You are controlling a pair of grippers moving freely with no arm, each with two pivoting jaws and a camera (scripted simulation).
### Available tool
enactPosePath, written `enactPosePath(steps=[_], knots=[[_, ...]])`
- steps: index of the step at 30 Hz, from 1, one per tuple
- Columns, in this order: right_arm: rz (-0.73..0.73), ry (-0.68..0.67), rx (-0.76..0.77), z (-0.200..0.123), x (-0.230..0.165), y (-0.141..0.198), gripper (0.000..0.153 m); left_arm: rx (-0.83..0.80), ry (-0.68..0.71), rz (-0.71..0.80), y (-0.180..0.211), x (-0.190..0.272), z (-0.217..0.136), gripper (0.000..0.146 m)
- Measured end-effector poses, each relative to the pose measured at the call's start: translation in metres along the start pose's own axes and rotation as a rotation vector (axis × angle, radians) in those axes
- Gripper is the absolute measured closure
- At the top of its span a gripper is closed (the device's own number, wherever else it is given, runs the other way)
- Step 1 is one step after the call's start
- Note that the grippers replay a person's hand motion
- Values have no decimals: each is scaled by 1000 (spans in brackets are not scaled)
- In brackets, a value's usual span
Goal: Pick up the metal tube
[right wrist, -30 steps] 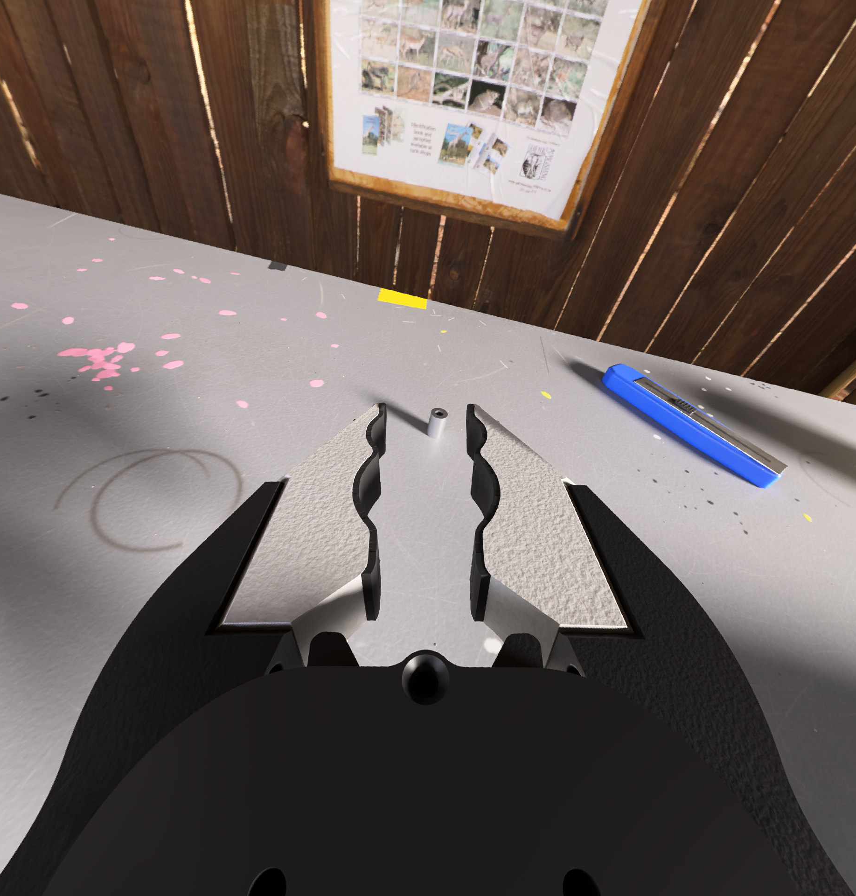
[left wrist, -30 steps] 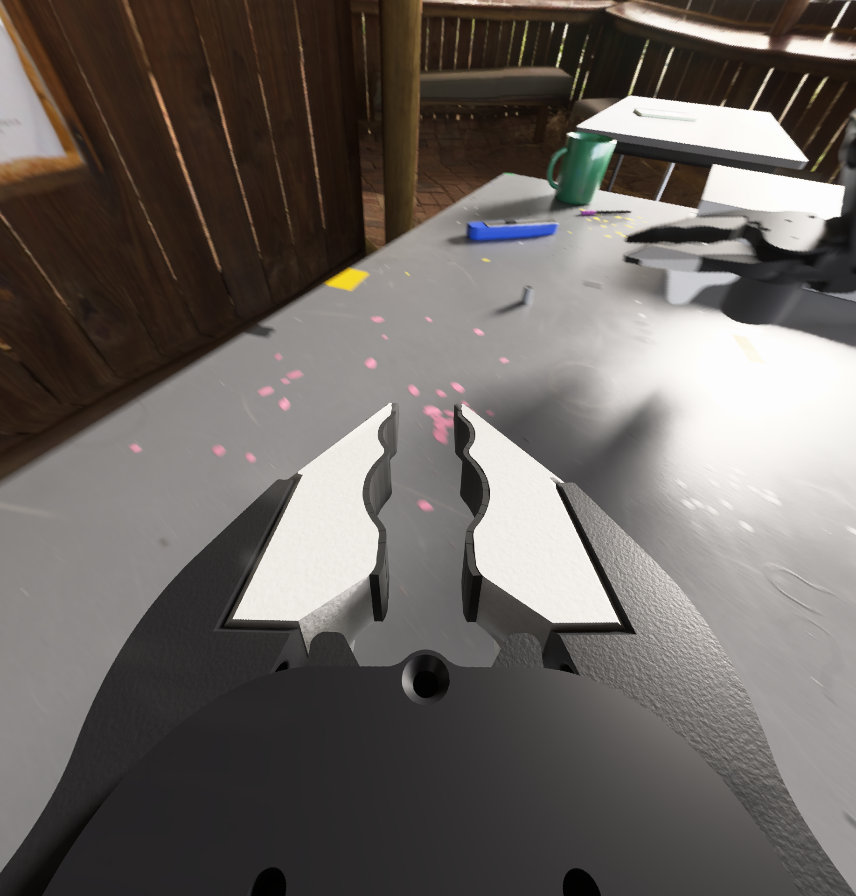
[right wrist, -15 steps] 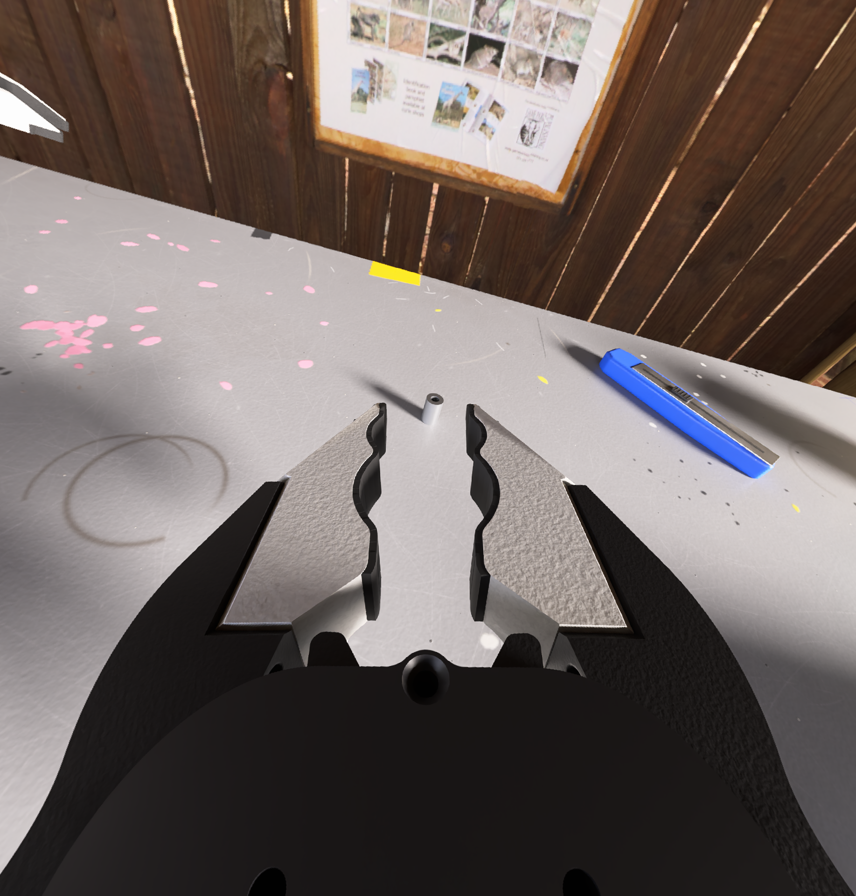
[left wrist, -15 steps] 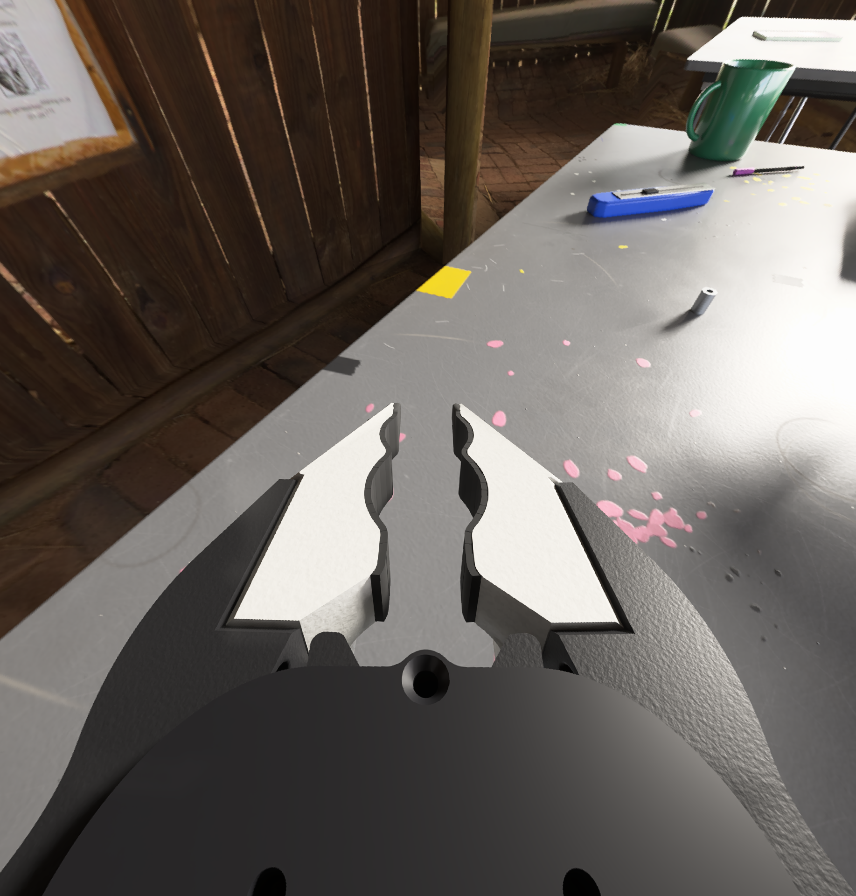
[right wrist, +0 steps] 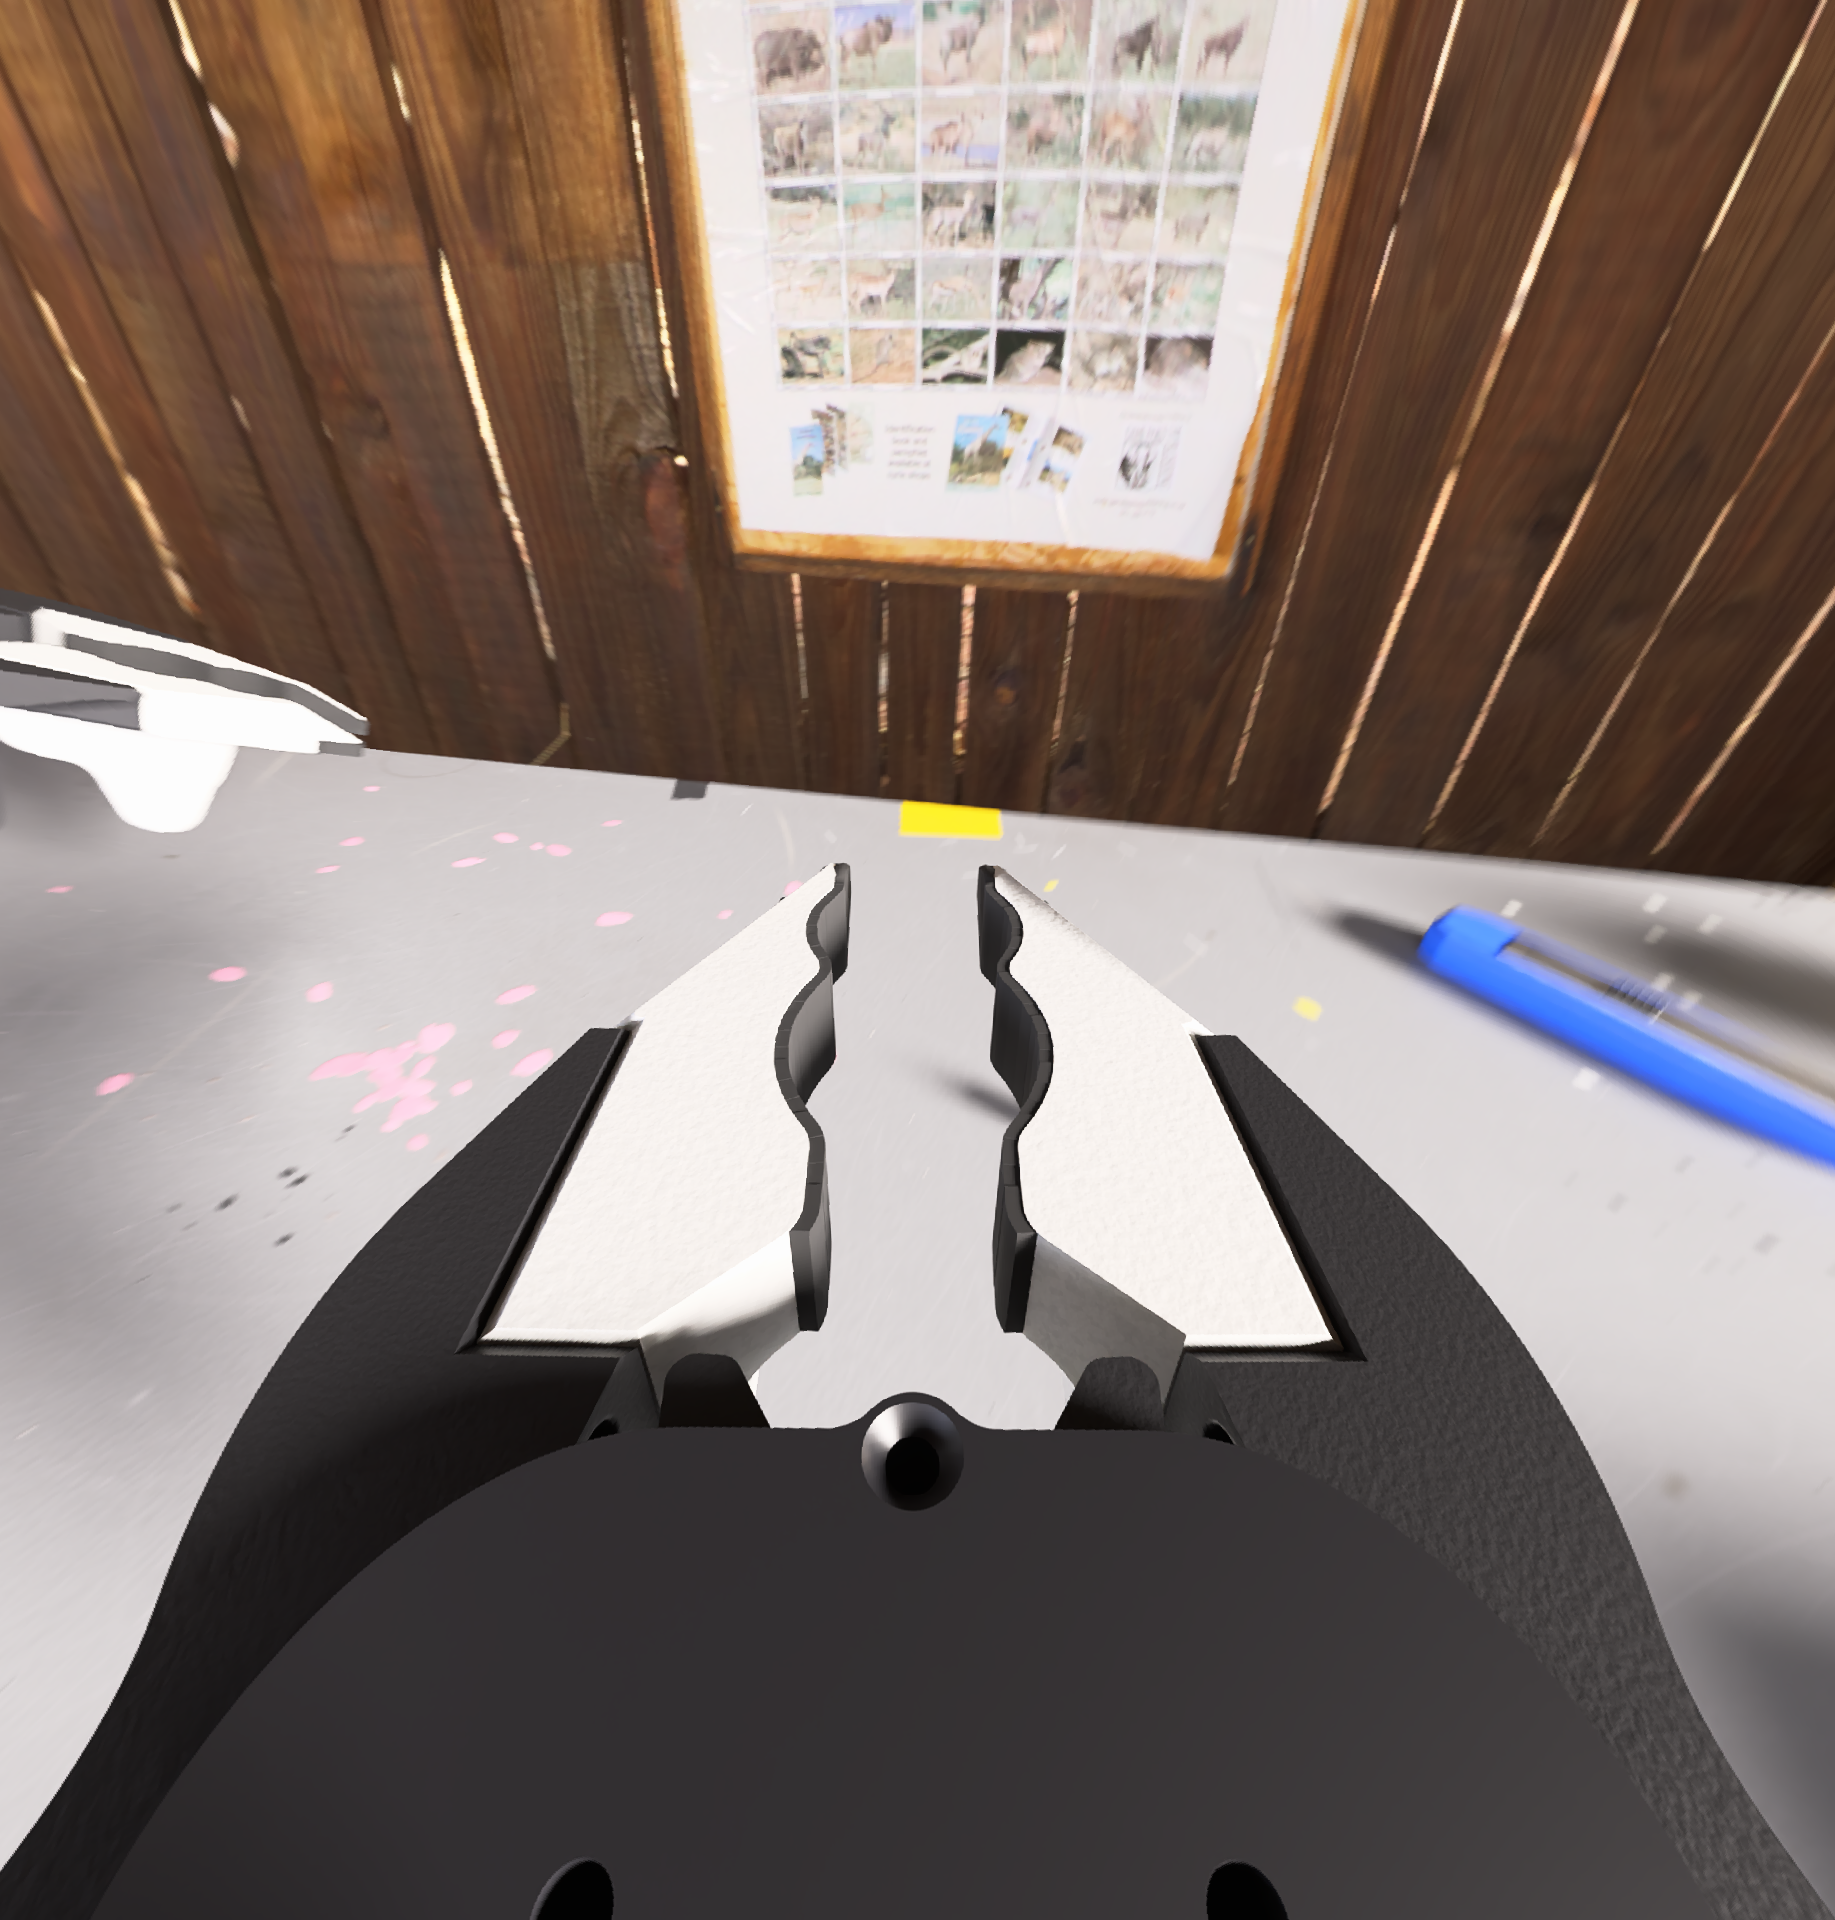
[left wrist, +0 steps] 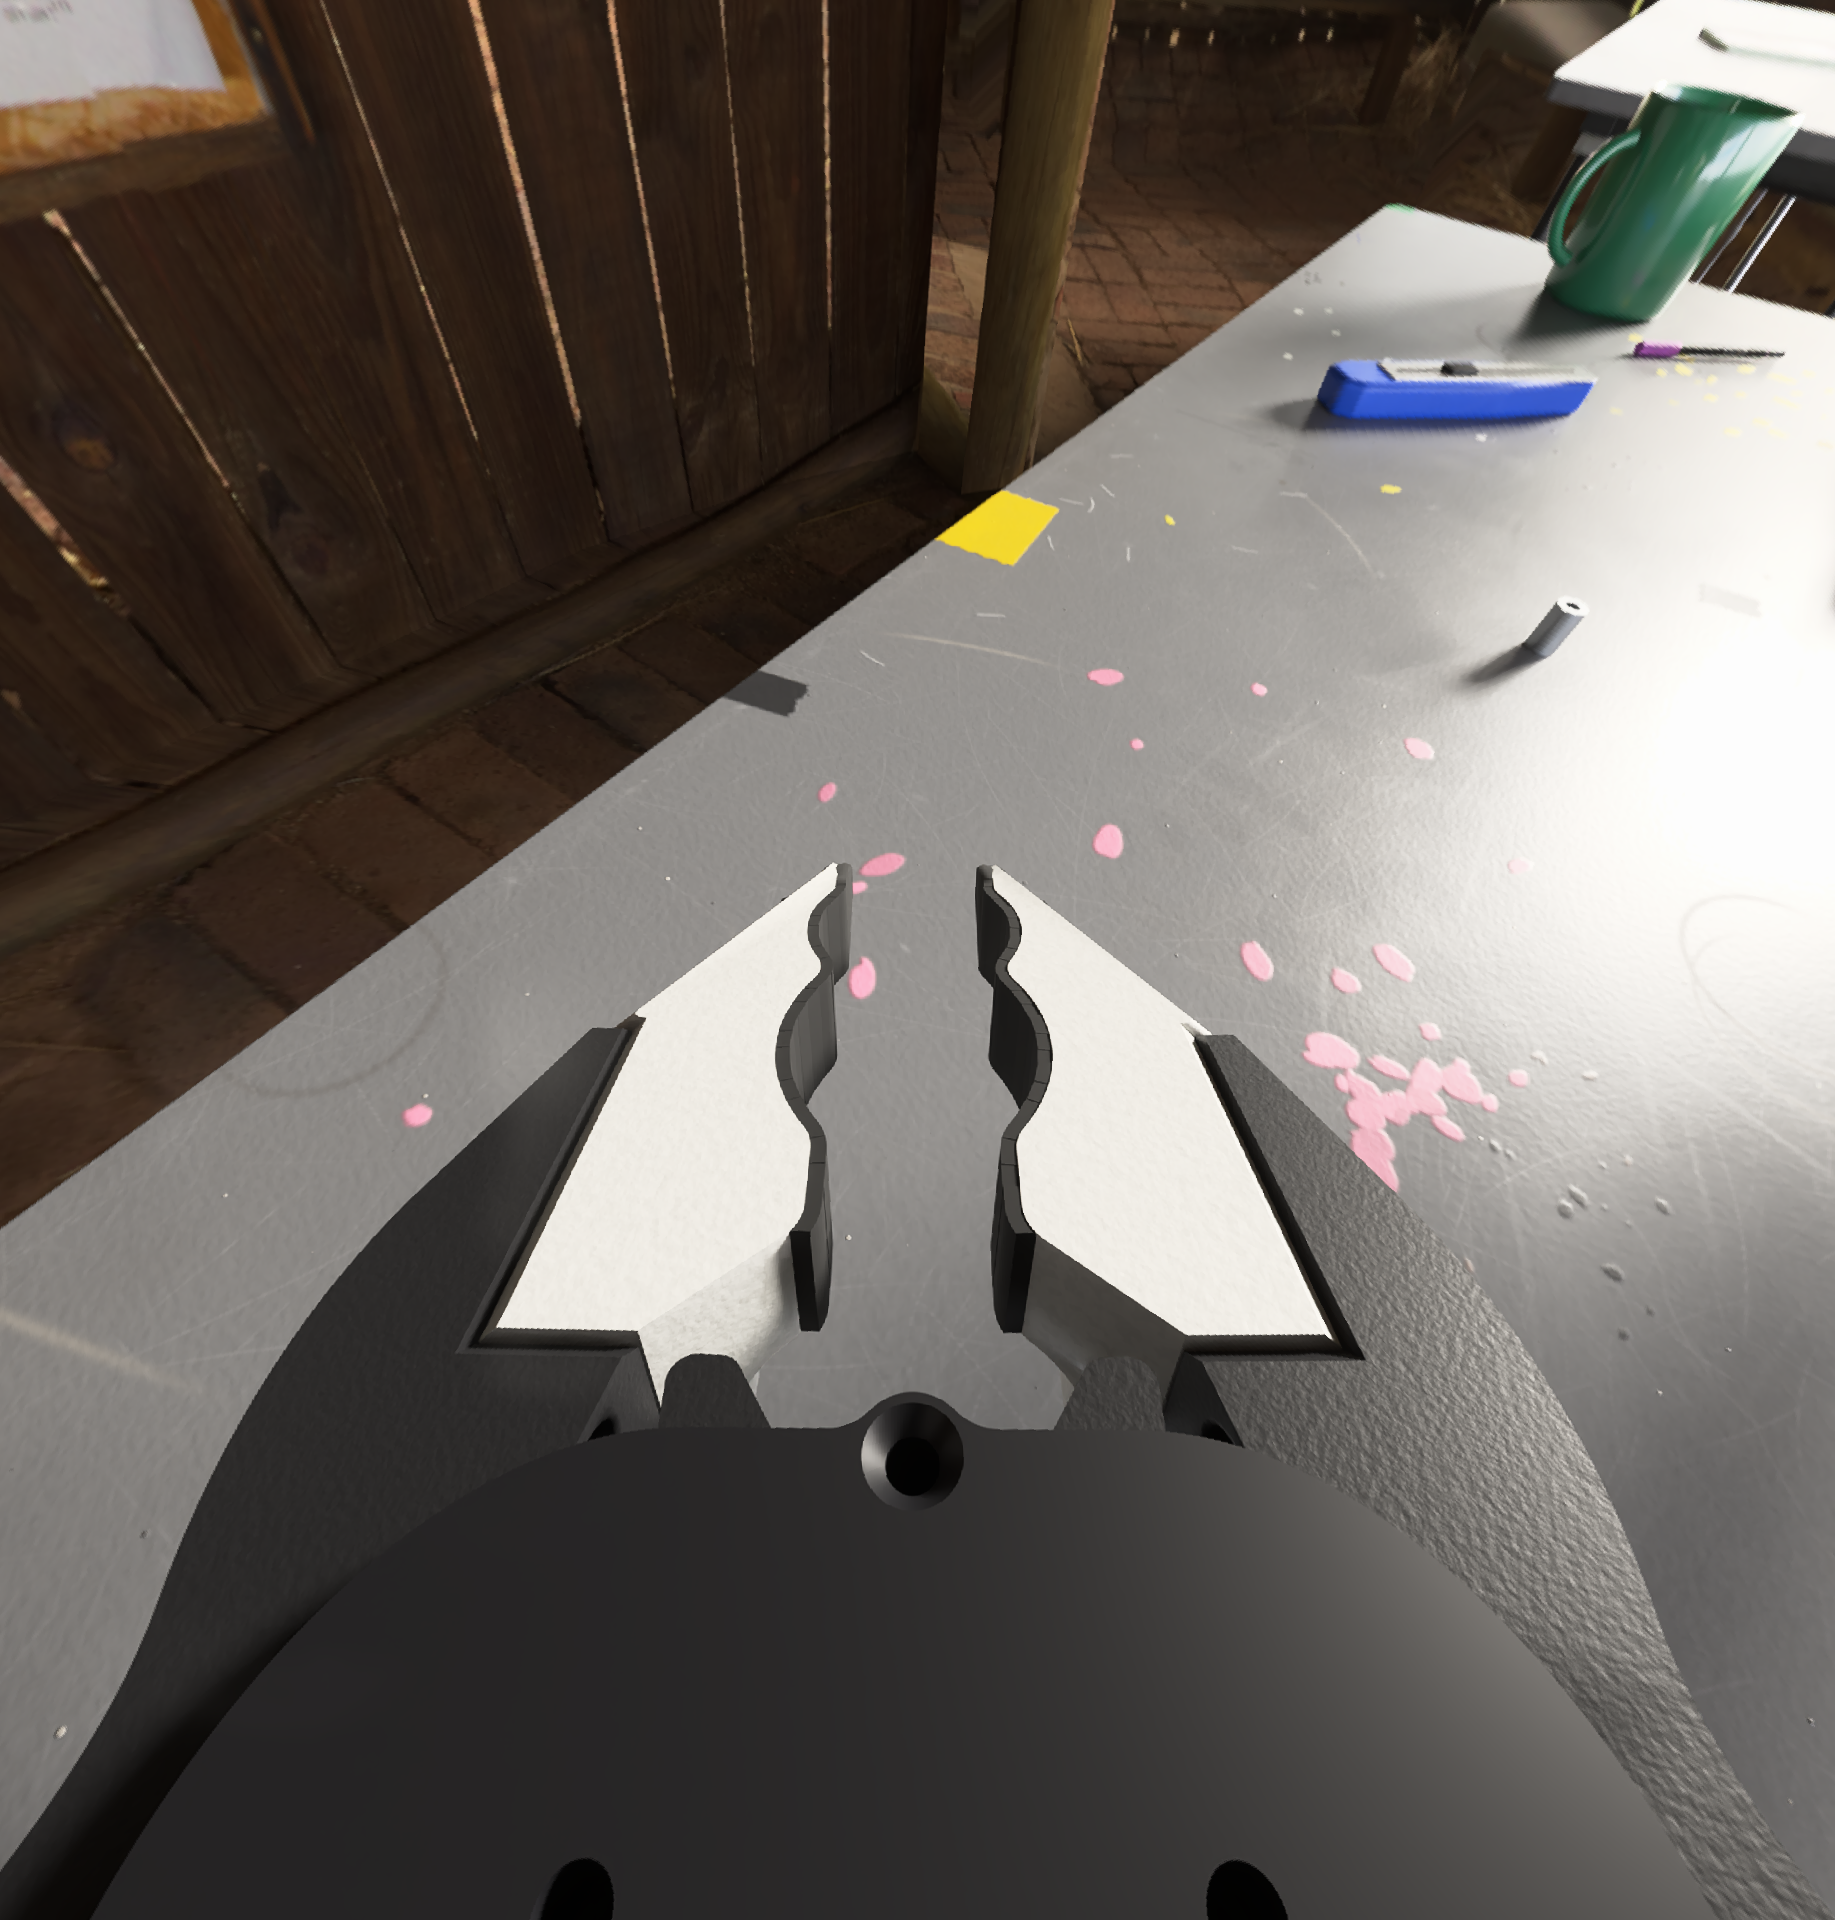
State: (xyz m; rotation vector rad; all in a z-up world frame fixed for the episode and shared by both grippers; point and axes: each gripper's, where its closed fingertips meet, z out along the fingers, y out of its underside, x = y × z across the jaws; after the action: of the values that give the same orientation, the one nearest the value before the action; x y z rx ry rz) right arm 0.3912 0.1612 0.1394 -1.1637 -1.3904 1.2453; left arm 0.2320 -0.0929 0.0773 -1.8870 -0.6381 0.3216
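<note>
Half a second ago the metal tube stood just ahead of the right claw's (right wrist: 913, 883) tips in its own view; now that view shows no tube, only a dark shadow on the worktop (right wrist: 1412, 1299) beside the right-hand finger (right wrist: 1121, 1122), and the scene is streaked with blur; the wall poster (right wrist: 986, 281) fills more of the upper frame than before. The left claw (left wrist: 913, 883) has shifted little; the tube sits a touch nearer the right edge of its view.

Both claws are parted by a narrow gap with bare worktop showing between the fingers; neither has hold of anything.

From the left wrist view the metal tube (left wrist: 1554, 627) lies on the grey worktop (left wrist: 1152, 644), tilted in the picture, well apart from the left claw and off to its right; a dark shadow trails from it.

Beyond it lie a blue utility knife (left wrist: 1453, 390), a green mug (left wrist: 1661, 197) and a small purple-handled tool (left wrist: 1702, 351); pink paint flecks (left wrist: 1401, 1091) scatter the near surface; a yellow patch (left wrist: 998, 528) marks the far edge.

In the right wrist view the left claw (right wrist: 165, 717) shows at the left margin, above the worktop; the knife (right wrist: 1640, 1039) lies to the right, blurred.
</note>
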Motion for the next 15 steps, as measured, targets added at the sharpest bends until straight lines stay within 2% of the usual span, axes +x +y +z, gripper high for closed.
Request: enactPosePath(steps=[2,4,7,12,15], knots=[[-104,53,-11,12,4,-16,131,11,-6,-7,-2,-3,-2,122],[-148,143,-66,19,21,-22,133,6,-29,10,-1,-6,-3,121],[-61,166,-136,19,38,-15,139,-1,-58,25,-1,-9,-2,119],[0,168,-270,14,53,30,151,-8,-42,20,2,-6,0,117],[7,105,-478,18,58,67,144,-14,-32,20,3,-4,2,117]])
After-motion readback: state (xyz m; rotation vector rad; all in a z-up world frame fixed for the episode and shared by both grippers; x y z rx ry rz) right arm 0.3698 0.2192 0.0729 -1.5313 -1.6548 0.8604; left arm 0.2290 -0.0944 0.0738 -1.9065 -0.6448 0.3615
